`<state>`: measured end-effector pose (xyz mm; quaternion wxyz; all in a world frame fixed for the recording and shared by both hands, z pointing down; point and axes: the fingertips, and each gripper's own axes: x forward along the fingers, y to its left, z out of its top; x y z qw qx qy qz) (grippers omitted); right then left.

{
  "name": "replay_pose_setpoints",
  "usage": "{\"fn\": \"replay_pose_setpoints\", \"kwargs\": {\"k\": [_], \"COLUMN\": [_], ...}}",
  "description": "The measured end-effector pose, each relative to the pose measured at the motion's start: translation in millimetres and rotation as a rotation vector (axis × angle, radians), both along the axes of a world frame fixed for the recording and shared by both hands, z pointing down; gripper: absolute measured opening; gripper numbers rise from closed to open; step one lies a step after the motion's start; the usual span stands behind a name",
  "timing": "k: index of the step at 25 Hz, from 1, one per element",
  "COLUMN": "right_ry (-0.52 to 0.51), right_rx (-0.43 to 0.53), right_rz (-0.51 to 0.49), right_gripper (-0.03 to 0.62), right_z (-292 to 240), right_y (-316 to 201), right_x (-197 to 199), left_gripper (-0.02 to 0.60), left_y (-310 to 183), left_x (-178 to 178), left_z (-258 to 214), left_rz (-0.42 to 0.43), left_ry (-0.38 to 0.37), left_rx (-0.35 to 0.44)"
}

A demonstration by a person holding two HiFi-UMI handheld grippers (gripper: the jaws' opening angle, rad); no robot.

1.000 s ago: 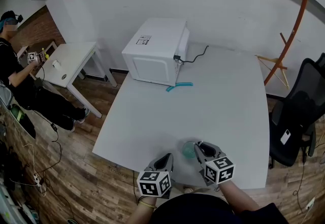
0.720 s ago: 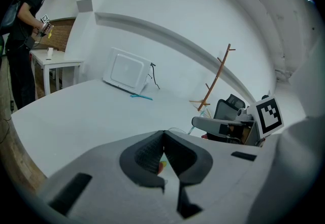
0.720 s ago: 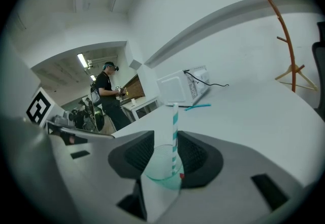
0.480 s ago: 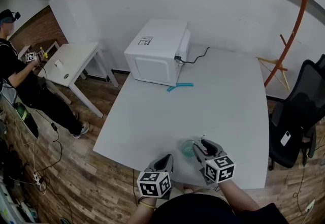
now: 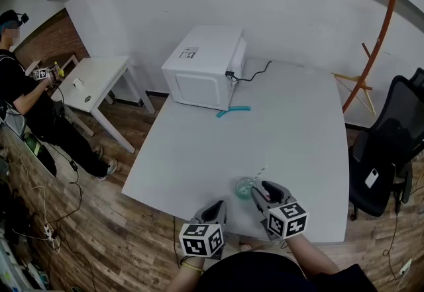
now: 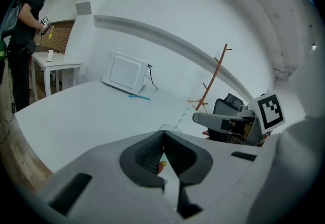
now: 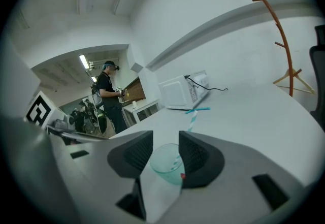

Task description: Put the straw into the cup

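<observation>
The table's [image 7: 254,116] cup [image 7: 163,163] sits half-hidden between the right claw's [image 7: 163,142] just-opened jaws.

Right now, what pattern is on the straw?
The straw has teal-white stripes; right gripper view shows best.

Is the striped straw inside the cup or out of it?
Inside. The straw stands slanted in the teal cup, its lower end within it, top poking over the rim.
</observation>
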<state>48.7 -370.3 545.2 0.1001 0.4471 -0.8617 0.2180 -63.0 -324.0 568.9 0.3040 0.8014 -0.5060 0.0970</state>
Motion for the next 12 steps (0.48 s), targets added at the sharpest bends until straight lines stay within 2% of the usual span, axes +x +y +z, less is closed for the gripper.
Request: {"fn": "replay_pose_setpoints", "kwargs": {"k": [12], "right_ry": [-0.031], "right_rx": [0.043], "right_rz": [-0.023], "right_gripper": [0.152], "right_z": [-23.0], "right_y": [29.4], "right_x": [-1.6], "left_gripper": [0.018], "left_y": [25.5], "left_x": [4.9], "left_z": [-10.7], "left_rz": [-0.009], "left_ry": [0.003], "left_rx": [0.026]}}
